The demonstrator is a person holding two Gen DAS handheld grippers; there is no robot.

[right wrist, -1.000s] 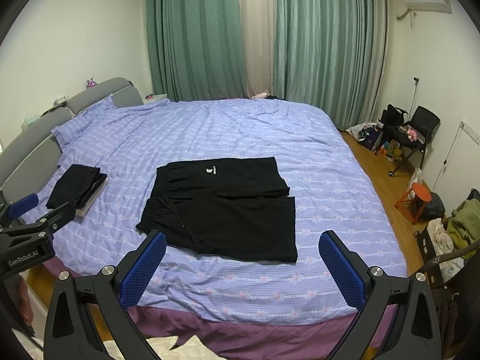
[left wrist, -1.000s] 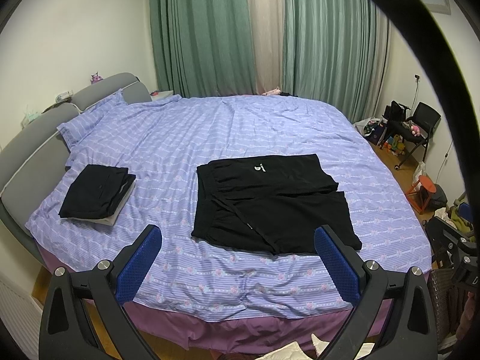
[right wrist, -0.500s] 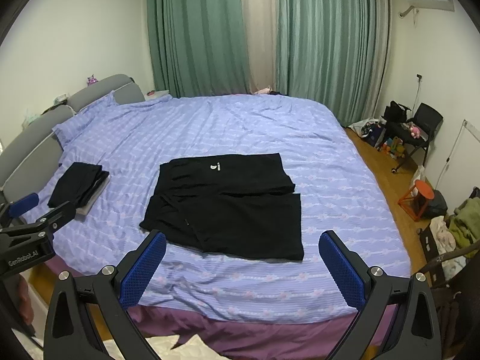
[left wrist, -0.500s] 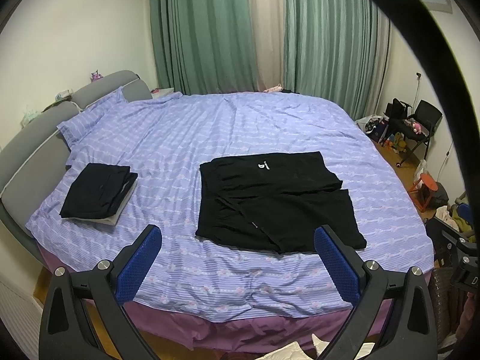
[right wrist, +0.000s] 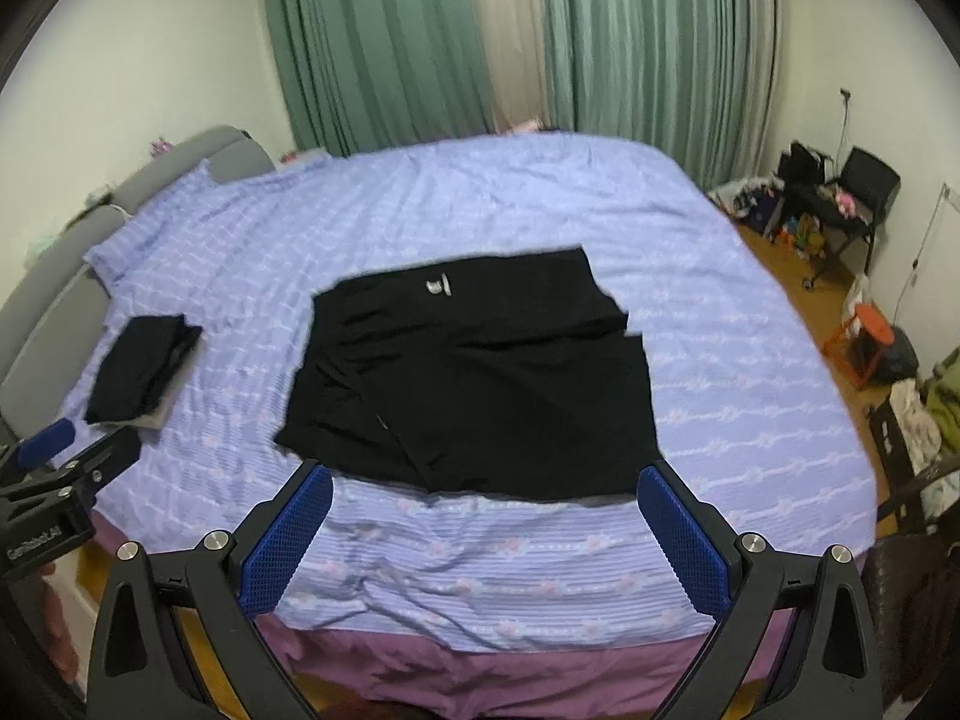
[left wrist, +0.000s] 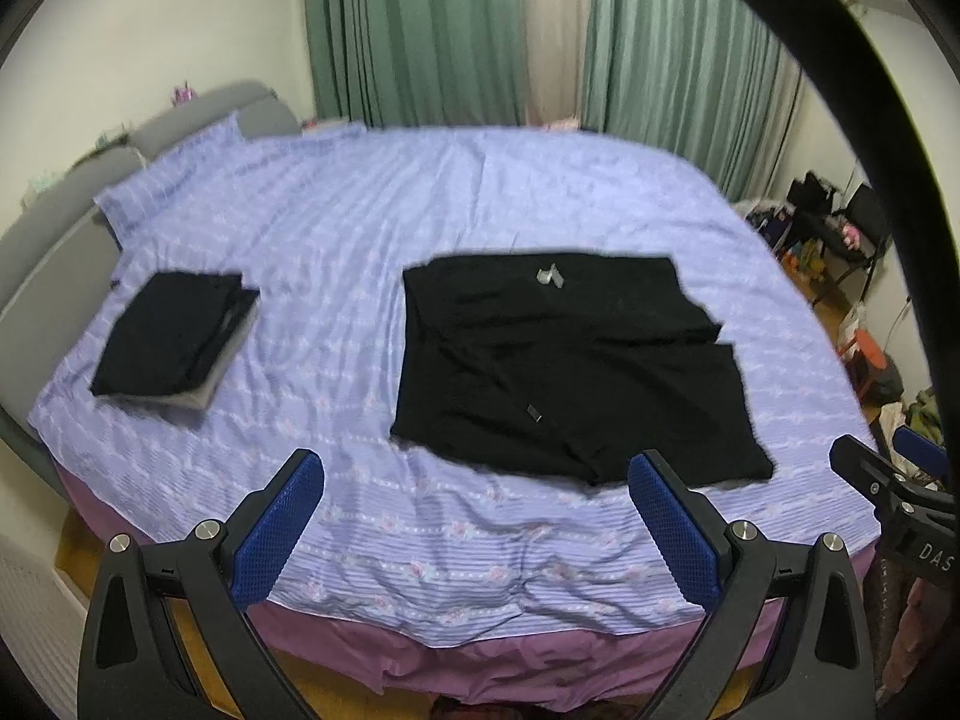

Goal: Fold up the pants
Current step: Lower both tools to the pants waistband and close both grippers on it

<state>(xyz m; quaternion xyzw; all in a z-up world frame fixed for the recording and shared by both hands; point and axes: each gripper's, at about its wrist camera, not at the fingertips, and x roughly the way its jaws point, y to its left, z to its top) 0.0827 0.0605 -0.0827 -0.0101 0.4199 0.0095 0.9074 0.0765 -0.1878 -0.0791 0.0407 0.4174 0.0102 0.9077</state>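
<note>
Black pants [left wrist: 570,360] lie flat and partly folded on the purple striped bedspread [left wrist: 336,252], with a small white logo near their far edge. They also show in the right wrist view [right wrist: 480,378]. My left gripper [left wrist: 477,483] is open and empty, held off the bed's near edge, short of the pants. My right gripper [right wrist: 483,501] is open and empty, just short of the pants' near edge. Each gripper shows at the edge of the other's view.
A folded stack of dark clothes [left wrist: 174,342] lies on the bed's left side, also in the right wrist view [right wrist: 141,369]. Grey headboard [left wrist: 54,240] at left, green curtains [left wrist: 420,30] behind. A chair and clutter [right wrist: 840,204] and an orange stool [right wrist: 864,336] stand on the floor at right.
Both grippers have moved forward toward the bed, so the pants look larger and closer. Both stay open. The pants have not moved.
</note>
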